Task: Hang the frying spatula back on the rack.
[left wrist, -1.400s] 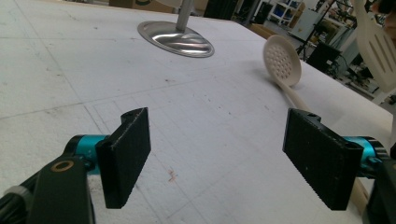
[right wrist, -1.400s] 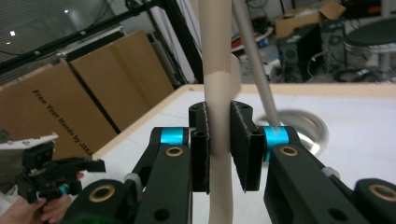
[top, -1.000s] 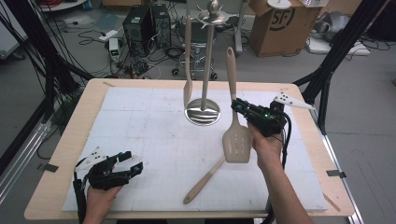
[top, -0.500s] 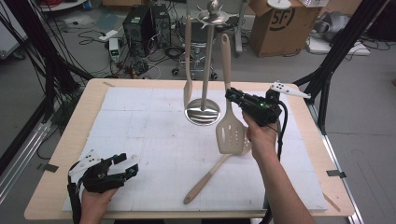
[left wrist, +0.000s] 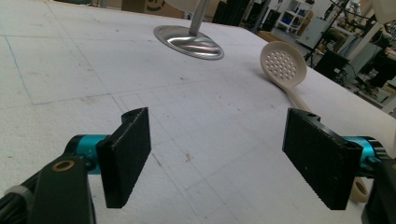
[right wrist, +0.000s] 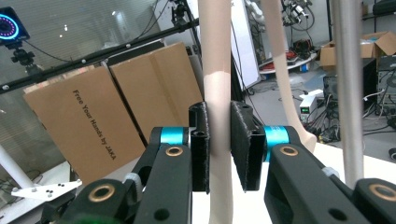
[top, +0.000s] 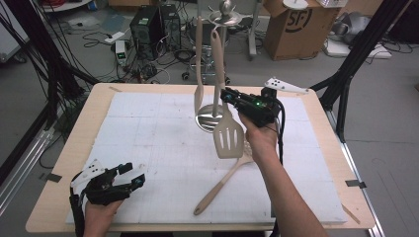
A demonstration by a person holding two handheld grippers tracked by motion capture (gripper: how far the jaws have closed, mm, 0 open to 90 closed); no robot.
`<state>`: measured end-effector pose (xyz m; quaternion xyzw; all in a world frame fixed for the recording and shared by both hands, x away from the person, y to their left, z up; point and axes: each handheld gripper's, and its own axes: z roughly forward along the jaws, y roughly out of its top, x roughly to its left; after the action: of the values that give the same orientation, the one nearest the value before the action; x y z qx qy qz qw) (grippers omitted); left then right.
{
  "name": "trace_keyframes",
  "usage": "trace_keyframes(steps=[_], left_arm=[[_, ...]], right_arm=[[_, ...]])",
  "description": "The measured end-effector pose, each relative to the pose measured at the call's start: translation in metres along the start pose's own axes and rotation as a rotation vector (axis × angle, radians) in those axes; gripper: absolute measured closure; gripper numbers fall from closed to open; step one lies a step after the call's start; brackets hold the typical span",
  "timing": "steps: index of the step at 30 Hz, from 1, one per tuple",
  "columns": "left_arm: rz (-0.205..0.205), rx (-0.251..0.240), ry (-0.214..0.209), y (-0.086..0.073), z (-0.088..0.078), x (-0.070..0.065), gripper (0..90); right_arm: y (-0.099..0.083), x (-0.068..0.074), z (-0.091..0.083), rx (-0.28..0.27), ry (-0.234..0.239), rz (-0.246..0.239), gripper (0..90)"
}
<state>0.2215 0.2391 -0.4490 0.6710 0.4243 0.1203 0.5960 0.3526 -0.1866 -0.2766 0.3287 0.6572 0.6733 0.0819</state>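
Right gripper (top: 228,97), held up over the far middle of the surface (top: 148,123): fingers (right wrist: 201,144) clamped on the handle of the slotted turner (top: 227,134). Turner hangs about upright, long axis vertical; handle points up toward the top of the stand (top: 217,74), slotted blade points down and hangs above the white mat, just right of the stand's round steel base. In the right gripper view the pale handle runs straight up between the two black pads, which press on it from both sides.

On the stand a second pale utensil (top: 198,64) hangs, also vertical, blade down, just left of the turner's handle.

A perforated spoon (top: 222,185) lies flat on the mat nearer the person; long axis diagonal, handle end near and to the left, bowl far and to the right, partly hidden behind the right hand. In the left gripper view its bowl (left wrist: 283,63) shows many round holes.

Left gripper (top: 129,177) at the near left corner of the surface, low over the mat; fingers (left wrist: 125,156) wide apart, nothing between them.

Writing: cardboard box (top: 291,27) on the floor beyond the surface, marked "SF". In the right gripper view a cardboard sheet (right wrist: 84,116) reads "Free Your Hands by JAKA".
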Motion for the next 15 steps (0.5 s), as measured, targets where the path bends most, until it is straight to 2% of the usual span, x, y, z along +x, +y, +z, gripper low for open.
trace_keyframes(steps=[5, 9, 15], left_arm=[[-0.001, -0.006, 0.000, 0.000, -0.002, 0.000, 24.3], [-0.003, -0.011, 0.002, 0.000, -0.004, 0.001, 24.3], [-0.004, -0.012, 0.004, 0.000, -0.005, 0.002, 24.3]], right_arm=[[0.002, -0.001, 0.010, 0.012, -0.036, 0.014, 78.6], [0.003, -0.002, 0.013, 0.011, -0.050, 0.005, 78.6], [0.003, 0.000, 0.014, -0.014, -0.037, -0.009, 78.6]])
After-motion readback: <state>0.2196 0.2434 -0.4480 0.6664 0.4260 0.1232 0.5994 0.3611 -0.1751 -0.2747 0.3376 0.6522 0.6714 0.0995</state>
